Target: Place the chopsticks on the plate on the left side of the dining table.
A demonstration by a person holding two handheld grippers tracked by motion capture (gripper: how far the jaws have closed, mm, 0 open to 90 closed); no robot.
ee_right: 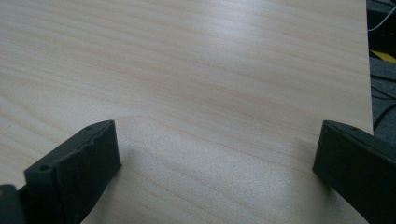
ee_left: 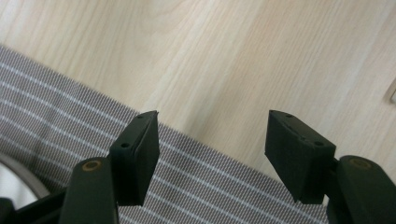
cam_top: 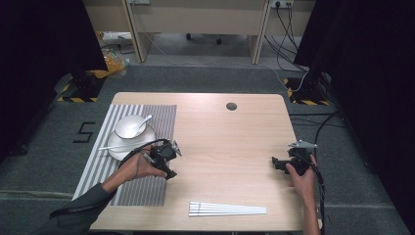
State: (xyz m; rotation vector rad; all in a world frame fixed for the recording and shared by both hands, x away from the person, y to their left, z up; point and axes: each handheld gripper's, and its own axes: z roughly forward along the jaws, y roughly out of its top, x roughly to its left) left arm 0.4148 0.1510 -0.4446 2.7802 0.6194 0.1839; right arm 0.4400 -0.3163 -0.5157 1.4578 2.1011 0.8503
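My left gripper (cam_top: 167,168) hovers at the right edge of the grey striped placemat (cam_top: 147,117), just right of a white plate (cam_top: 128,145). In the left gripper view this gripper (ee_left: 212,140) is open and holds nothing, with the placemat (ee_left: 60,116) edge and bare wood beneath it. A white bowl (cam_top: 128,127) with a spoon (cam_top: 145,120) sits on the plate, and a thin white stick (cam_top: 113,147) lies across the plate's front. My right gripper (cam_top: 277,163) rests near the table's right edge, its jaws pointing left. In its own view the right gripper (ee_right: 219,154) is wide open over bare wood.
Several white chopsticks (cam_top: 227,210) lie fanned near the front edge of the wooden table (cam_top: 230,142). A small round dark cap (cam_top: 231,106) sits in the tabletop at the back. The plate's rim (ee_left: 18,173) shows at the lower left of the left gripper view.
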